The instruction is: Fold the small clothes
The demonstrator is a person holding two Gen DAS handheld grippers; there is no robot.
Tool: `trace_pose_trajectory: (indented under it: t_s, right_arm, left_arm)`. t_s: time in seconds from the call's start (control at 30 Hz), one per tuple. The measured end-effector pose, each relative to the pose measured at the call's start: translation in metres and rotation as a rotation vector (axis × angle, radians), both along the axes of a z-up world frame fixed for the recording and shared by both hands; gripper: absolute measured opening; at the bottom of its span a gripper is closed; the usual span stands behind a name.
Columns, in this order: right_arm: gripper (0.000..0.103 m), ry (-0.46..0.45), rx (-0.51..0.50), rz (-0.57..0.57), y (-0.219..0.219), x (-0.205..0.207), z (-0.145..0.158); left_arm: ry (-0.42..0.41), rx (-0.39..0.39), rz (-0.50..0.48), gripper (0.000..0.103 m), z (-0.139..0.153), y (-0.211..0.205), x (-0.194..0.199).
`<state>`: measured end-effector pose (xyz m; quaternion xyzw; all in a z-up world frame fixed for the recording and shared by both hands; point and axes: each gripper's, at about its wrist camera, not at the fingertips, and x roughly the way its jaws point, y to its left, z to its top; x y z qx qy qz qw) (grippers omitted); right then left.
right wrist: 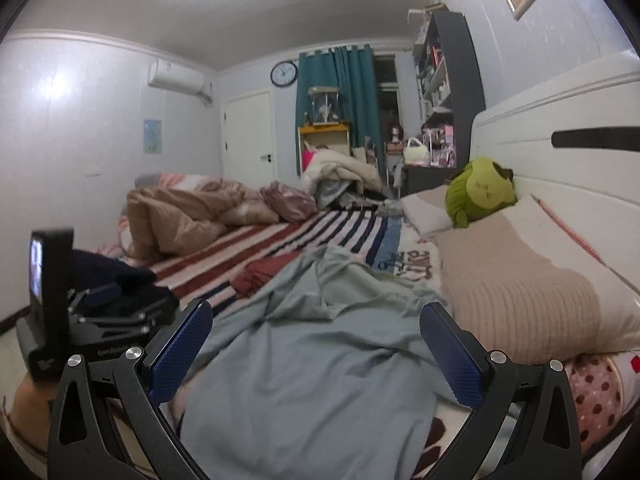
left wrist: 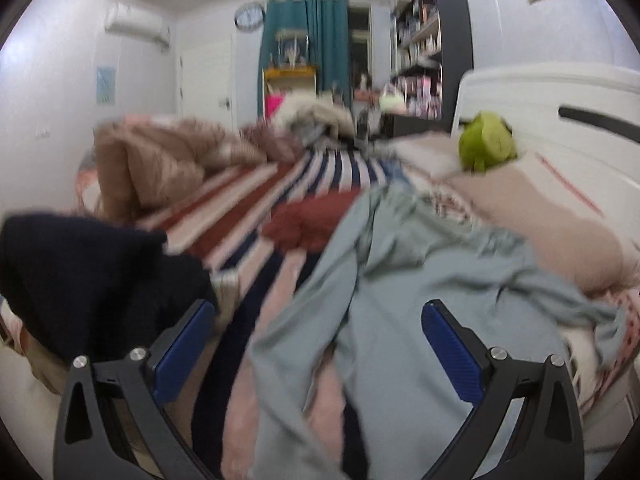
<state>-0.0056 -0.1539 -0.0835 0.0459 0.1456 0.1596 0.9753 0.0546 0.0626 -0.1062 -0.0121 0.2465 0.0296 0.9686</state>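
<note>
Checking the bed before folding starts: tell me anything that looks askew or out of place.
The pale blue garment lies rumpled and twisted across the striped bedspread, not flat. A dark red garment is bunched beside it. Nothing looks damaged or spilled.

A lived-in home bedroom. A bed [right wrist: 304, 232] with a striped cover fills the room, a white headboard [right wrist: 560, 120] along its right edge, a beige pillow [right wrist: 520, 280] and green plush toy [right wrist: 480, 190] beside it. A rumpled duvet [right wrist: 188, 216] lies at the far left corner. Beyond: teal curtains [right wrist: 340, 92], wall clock [right wrist: 284, 74], air conditioner [right wrist: 176, 76], white door [right wrist: 248, 136], crowded bookshelf [right wrist: 444, 76]
</note>
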Motion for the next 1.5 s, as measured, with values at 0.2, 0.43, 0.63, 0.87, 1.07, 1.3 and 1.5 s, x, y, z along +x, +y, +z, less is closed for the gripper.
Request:
trace_pose_trajectory:
  t_s: [0.2,0.43,0.63,0.87,1.07,1.3,1.5]
  right_arm:
    - [0.103,0.072,-0.005,-0.022,-0.007,0.024,-0.016]
    - [0.103,0.114,0.000,-0.006,-0.012,0.035,-0.028]
    - [0.103,0.120,0.003,0.006,-0.013,0.039,-0.031]
    - [0.103,0.151,0.009,0.007,-0.010,0.051,-0.037]
    - [0.103,0.160,0.025,-0.005,-0.016,0.052,-0.040]
    - [0.103,0.145,0.059,-0.018,-0.032,0.049,-0.038]
    - [0.103,0.138,0.074,-0.071,-0.064,0.039,-0.042]
  left_arm:
    - [0.104,-0.009,-0.015,0.094,-0.046,0.011,0.014]
    - [0.182,-0.035,0.032,0.070,-0.078,0.026,0.028]
    - [0.146,-0.167,-0.065,0.068,-0.085,0.048,0.003]
    - [0.186,-0.201,-0.046,0.012,-0.097,0.055,0.007]
    - [0.098,-0.186,-0.054,0.005,-0.078,0.053,0.002]
    - [-0.141,-0.164,-0.204,0.005,0.006,0.018,0.002]
    - [0.021,-0.245,-0.592,0.005,0.005,-0.071,0.039]
